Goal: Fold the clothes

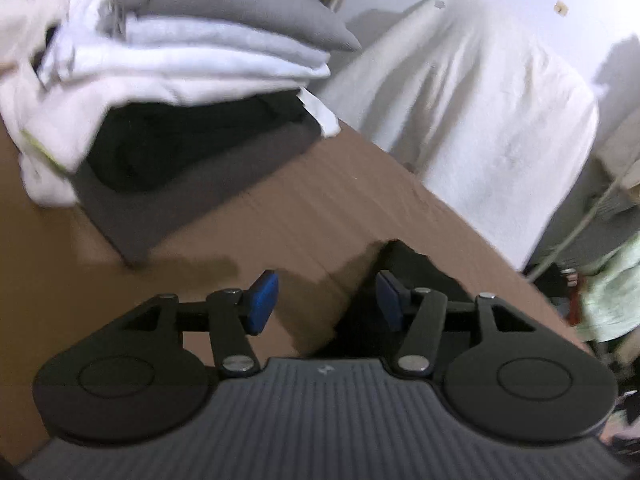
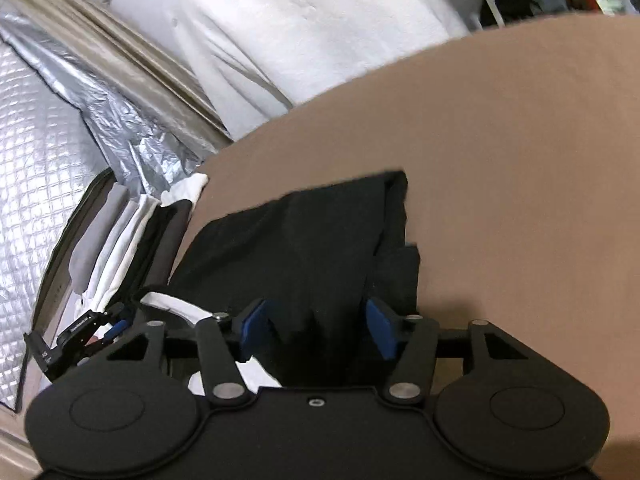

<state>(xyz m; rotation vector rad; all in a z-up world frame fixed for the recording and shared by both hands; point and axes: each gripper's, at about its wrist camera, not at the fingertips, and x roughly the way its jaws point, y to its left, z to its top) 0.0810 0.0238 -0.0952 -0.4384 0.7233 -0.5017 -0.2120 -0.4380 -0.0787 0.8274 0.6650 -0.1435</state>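
Note:
A black garment lies on the brown table, partly folded. My right gripper is open just above its near end, a blue pad on each side of a raised fold. In the left wrist view a corner of the black garment shows at the right pad. My left gripper is open and empty over the table. A stack of folded grey, white and black clothes stands at the far left; it also shows in the right wrist view.
A white sheet-covered object stands beyond the table edge. Silver quilted foil hangs at the left. The other gripper's tip shows beside the stack. Coloured clothes lie off the table at right.

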